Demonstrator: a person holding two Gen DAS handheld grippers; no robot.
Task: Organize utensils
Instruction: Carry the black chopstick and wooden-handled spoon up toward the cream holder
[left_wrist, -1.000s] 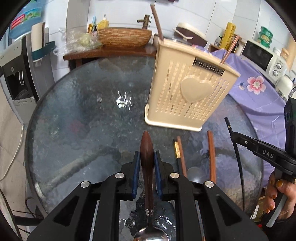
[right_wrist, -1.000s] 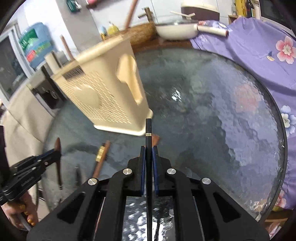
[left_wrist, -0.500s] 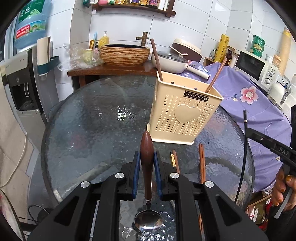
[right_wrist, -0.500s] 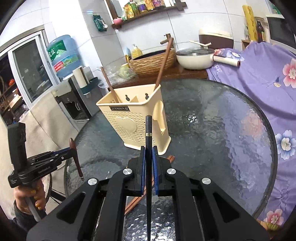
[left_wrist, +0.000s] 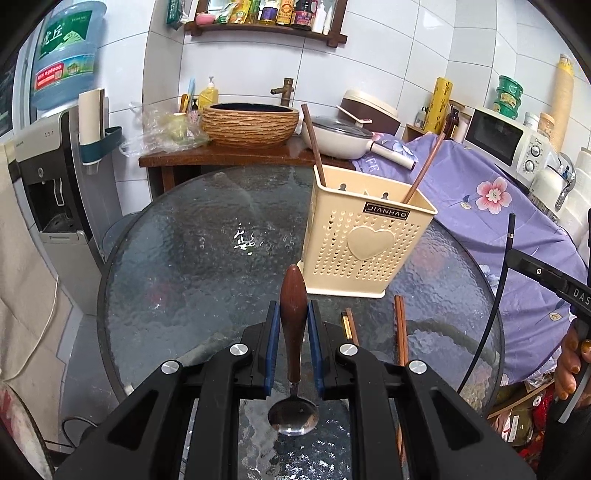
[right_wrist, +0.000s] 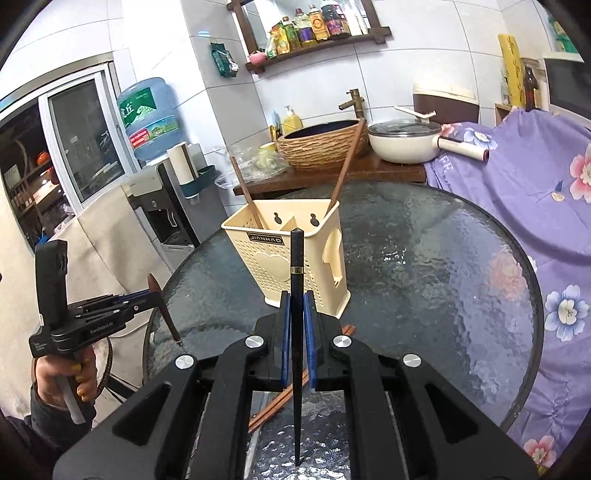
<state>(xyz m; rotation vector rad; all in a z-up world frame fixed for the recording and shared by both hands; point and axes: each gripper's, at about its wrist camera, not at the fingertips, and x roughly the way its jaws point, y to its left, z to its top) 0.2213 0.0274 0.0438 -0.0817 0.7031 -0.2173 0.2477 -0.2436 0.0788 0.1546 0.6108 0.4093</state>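
My left gripper (left_wrist: 293, 317) is shut on the brown wooden handle of a spoon (left_wrist: 293, 314), its metal bowl hanging toward me above the glass table (left_wrist: 192, 251). My right gripper (right_wrist: 296, 306) is shut on a black chopstick (right_wrist: 296, 295), held upright. Both are raised in front of the cream utensil holder (left_wrist: 364, 251) (right_wrist: 291, 254), which has two brown chopsticks standing in it. More brown chopsticks (left_wrist: 400, 325) lie on the table near me. The right gripper with its chopstick shows at the right of the left wrist view (left_wrist: 511, 254); the left one shows at the left of the right wrist view (right_wrist: 155, 291).
Behind the round table is a wooden counter with a woven basin (left_wrist: 250, 123) and a white pan (left_wrist: 340, 138). A purple flowered cloth (left_wrist: 491, 192) covers furniture at right, a water dispenser (left_wrist: 48, 173) stands at left.
Both grippers have risen and pulled back from the table with the spoon and black chopstick; the holder now looks smaller and farther away.
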